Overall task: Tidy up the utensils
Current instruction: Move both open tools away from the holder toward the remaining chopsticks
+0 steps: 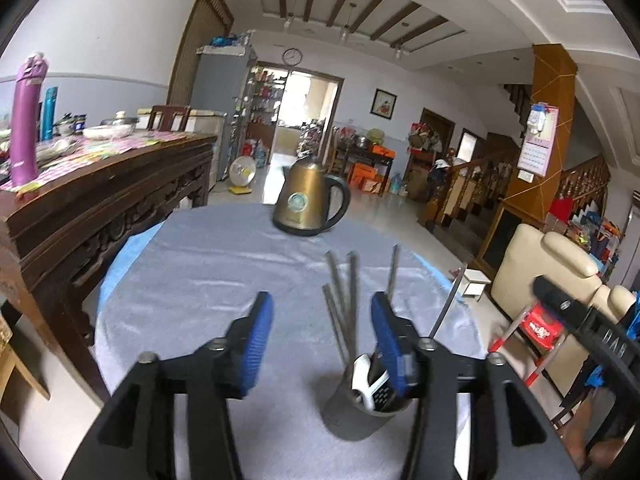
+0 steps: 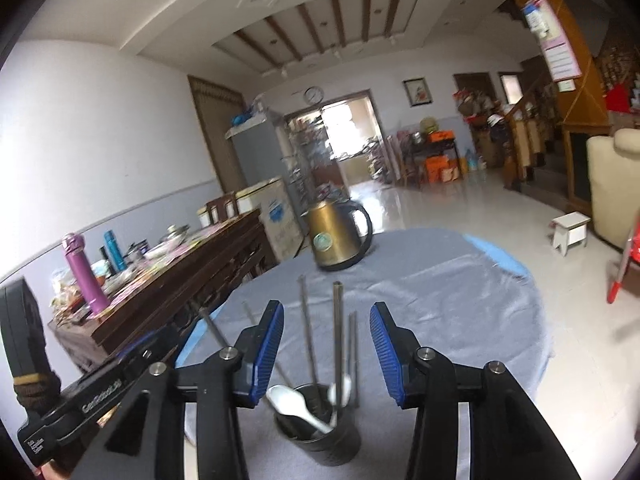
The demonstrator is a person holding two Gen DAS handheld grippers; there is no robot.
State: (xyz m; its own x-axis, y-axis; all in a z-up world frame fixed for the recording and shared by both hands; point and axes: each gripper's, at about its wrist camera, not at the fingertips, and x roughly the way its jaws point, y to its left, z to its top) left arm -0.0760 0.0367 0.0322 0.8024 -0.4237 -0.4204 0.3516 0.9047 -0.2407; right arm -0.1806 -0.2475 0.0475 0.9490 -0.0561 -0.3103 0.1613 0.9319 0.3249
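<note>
A dark utensil cup [image 1: 352,408] stands on the grey-blue cloth of the round table [image 1: 208,264]. Several metal chopsticks [image 1: 348,300] and a white spoon [image 1: 362,372] stand in it. My left gripper [image 1: 322,340] is open and empty, and the cup sits just under its right finger [image 1: 386,344]. In the right wrist view the cup [image 2: 320,432] with chopsticks [image 2: 338,336] and spoon [image 2: 292,400] sits low between the fingers of my right gripper [image 2: 326,344], which is open and empty. The left gripper's body shows at lower left [image 2: 92,396].
A brass kettle [image 1: 310,204] stands at the far side of the table, also in the right wrist view [image 2: 336,236]. A dark wooden sideboard [image 1: 104,196] with a purple flask [image 1: 26,120] and dishes stands to the left. A cream sofa [image 1: 556,276] and red stool [image 1: 536,332] are right.
</note>
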